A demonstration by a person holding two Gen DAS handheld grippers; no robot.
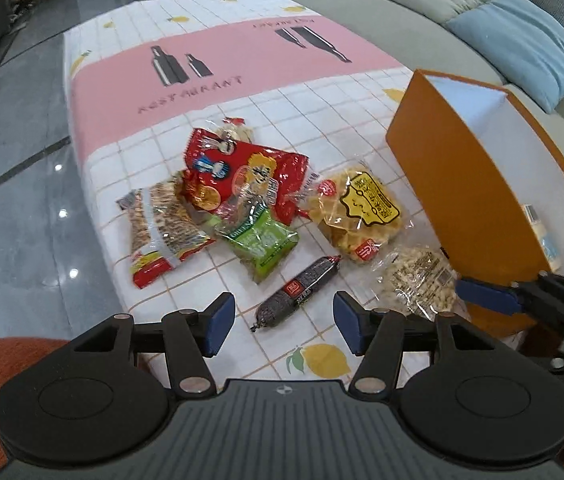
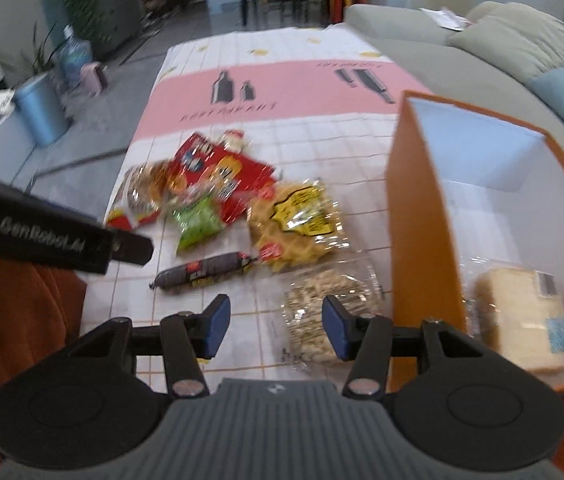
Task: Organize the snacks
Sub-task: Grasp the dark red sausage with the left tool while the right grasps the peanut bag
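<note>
Several snack packs lie in a heap on the tablecloth: a dark sausage stick [image 1: 297,294] [image 2: 206,271], a green pack [image 1: 262,240] [image 2: 198,222], a red bag [image 1: 242,174] [image 2: 218,174], a waffle pack [image 1: 357,214] [image 2: 301,224] and a clear nut bag [image 1: 417,278] [image 2: 321,312]. An orange box [image 1: 469,184] [image 2: 421,216] stands at the right with a pale wrapped snack [image 2: 521,314] inside. My left gripper [image 1: 282,322] is open just before the sausage. My right gripper [image 2: 276,326] is open over the nut bag's near end.
The table [image 1: 218,60] has a pink and white checked cloth. A grey sofa with cushions [image 1: 513,36] runs along the right. Shiny floor [image 1: 14,184] lies to the left. A blue bin [image 2: 40,114] and plants stand far left. Orange fabric [image 2: 14,312] is near my left side.
</note>
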